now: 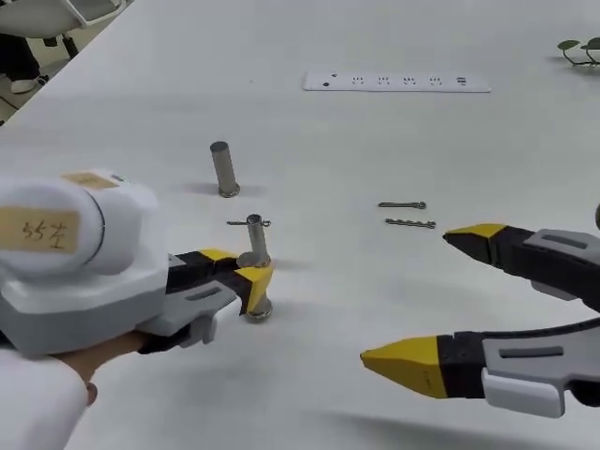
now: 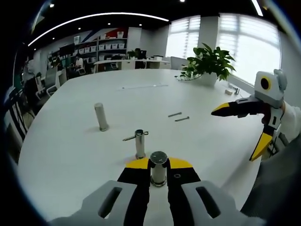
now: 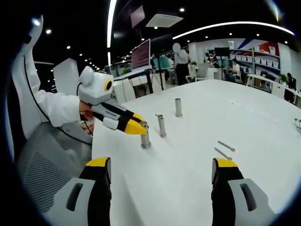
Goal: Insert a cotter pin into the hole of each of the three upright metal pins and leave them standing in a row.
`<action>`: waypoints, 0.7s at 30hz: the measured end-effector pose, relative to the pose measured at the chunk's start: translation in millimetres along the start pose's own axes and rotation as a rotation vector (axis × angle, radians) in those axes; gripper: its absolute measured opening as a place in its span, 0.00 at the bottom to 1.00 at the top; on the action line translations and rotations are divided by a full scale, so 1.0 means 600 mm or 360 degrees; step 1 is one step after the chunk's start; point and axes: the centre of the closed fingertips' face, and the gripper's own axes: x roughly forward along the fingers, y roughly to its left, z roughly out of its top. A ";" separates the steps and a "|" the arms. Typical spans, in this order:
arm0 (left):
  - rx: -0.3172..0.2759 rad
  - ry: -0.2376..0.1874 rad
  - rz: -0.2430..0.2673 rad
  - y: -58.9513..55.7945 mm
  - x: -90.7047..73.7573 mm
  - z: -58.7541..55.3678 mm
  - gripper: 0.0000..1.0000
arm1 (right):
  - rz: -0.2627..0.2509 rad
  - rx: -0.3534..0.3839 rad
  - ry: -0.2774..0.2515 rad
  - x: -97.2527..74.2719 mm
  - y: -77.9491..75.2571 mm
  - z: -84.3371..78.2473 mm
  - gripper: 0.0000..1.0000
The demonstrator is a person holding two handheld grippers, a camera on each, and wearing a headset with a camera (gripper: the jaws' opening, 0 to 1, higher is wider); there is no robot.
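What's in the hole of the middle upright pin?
A cotter pin runs through the middle pin near its top, sticking out both sides. The stretch inside is covered by metal; in the head view the left gripper and its held pin hide the base.

We are working in an open-plan office; a broad white meeting table point(image 2: 61, 150) is stretching before us; a leafy green potted plant point(image 2: 210, 60), blinded windows point(image 2: 244, 42), a glowing desk monitor point(image 3: 141, 54) and wall shelves point(image 2: 96, 47) are surrounding it.

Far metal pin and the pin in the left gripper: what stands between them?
The middle metal pin, a cotter pin through its hole, in the left gripper view.
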 end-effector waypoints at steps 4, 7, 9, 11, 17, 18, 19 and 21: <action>-0.0021 -0.0009 -0.0004 0.001 -0.001 -0.001 0.09 | 0.0009 0.0004 0.0001 0.000 0.003 -0.001 0.86; -0.0028 -0.0005 -0.0001 0.001 -0.002 -0.002 0.10 | 0.0012 0.0005 -0.0002 0.001 0.004 -0.001 0.86; -0.0031 -0.0005 0.0003 0.000 -0.002 -0.002 0.10 | 0.0010 0.0004 0.0002 0.002 0.003 -0.002 0.86; -0.0031 -0.0009 0.0008 -0.002 -0.002 -0.003 0.10 | 0.0013 0.0004 0.0005 0.002 0.004 -0.003 0.86; 0.0003 -0.0010 -0.0001 -0.007 -0.003 -0.003 0.11 | 0.0014 0.0017 -0.0003 0.002 0.004 -0.002 0.86; -0.0006 -0.0008 -0.0004 -0.008 -0.003 -0.003 0.11 | 0.0013 0.0016 -0.0004 0.002 0.003 -0.002 0.86; -0.0015 -0.0013 0.0000 -0.007 -0.002 -0.002 0.11 | 0.0013 0.0016 -0.0004 0.002 0.003 -0.001 0.86; -0.0003 -0.0017 0.0004 -0.007 -0.002 0.000 0.11 | 0.0014 0.0015 -0.0006 0.001 0.003 -0.001 0.86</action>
